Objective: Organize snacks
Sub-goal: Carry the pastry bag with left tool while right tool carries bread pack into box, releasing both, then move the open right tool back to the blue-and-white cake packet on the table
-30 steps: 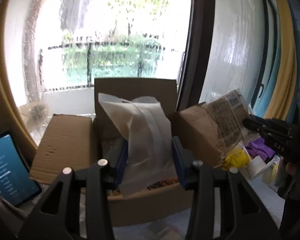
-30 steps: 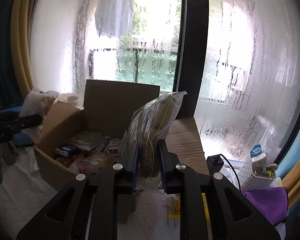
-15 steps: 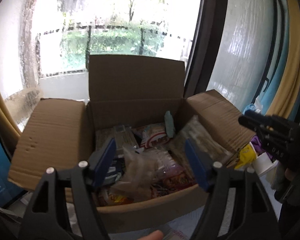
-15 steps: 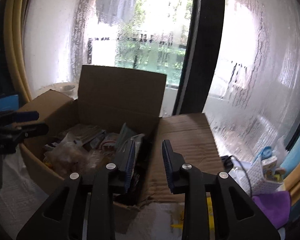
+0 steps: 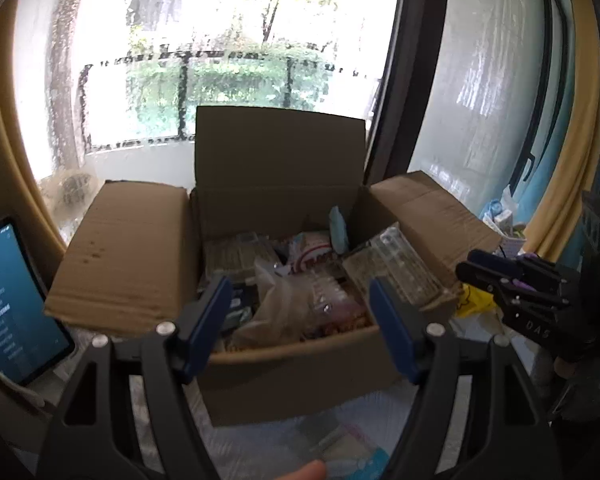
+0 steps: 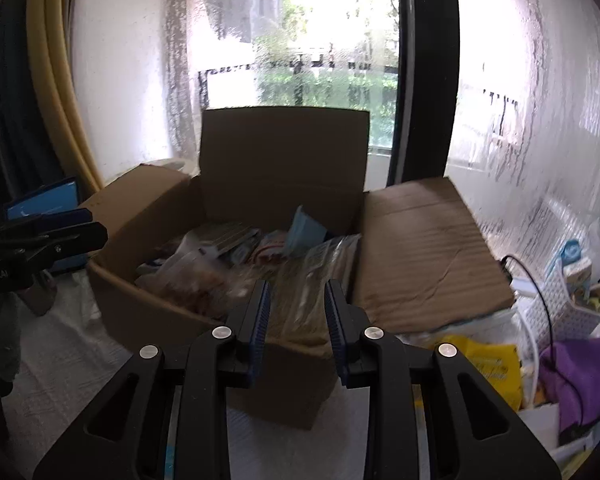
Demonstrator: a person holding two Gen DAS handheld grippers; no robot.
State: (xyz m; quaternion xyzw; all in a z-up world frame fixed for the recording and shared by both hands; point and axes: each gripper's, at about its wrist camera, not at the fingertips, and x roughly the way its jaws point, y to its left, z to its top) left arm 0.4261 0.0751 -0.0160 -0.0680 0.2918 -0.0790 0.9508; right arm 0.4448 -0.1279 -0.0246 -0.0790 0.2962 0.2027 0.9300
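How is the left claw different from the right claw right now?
The left claw gapes wide; the right claw is open only a narrower slot. The left claw frames the box's middle snacks; the right claw frames a clear packet at the box's right side. Both are black with blue pads, holding nothing.

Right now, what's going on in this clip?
A person with two handheld grippers is packing snacks into an open cardboard box by a window. Both the left gripper and right gripper are open and empty, hovering at the box's near edge. Several snack packs already lie inside. A tablet stands to the left.
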